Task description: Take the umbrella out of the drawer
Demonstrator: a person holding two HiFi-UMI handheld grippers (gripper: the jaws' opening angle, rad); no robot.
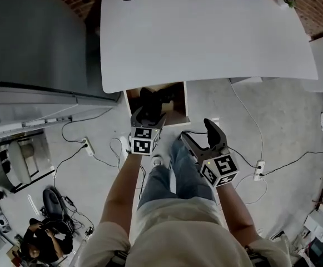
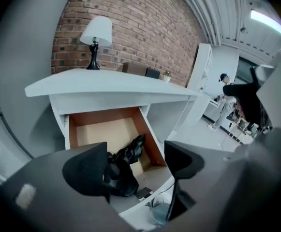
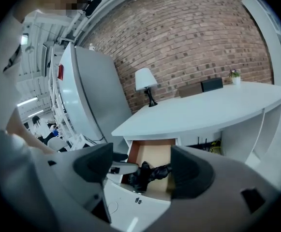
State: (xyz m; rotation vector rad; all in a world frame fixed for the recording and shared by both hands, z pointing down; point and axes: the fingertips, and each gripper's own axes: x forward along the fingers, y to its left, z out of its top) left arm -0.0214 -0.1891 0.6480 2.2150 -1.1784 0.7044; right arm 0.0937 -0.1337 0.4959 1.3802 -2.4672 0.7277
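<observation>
Approach needing a low, centred grasp

Left gripper (image 2: 135,166), jaws apart and empty, pointed at the black umbrella (image 2: 130,151) lying in the open drawer (image 2: 150,134) under the worktop (image 2: 111,83). Right gripper (image 3: 142,168), also apart, held nothing. Straddling the umbrella's thick middle before closing looked wisest.

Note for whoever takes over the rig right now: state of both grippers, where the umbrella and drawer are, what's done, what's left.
Left gripper: open, empty, aimed down at the drawer.
Right gripper: open, empty, beside the left one.
Umbrella: black, folded, lying in the drawer under the desk, not gripped.
Done: drawer is open.
Left: grip the umbrella and lift it out.
</observation>
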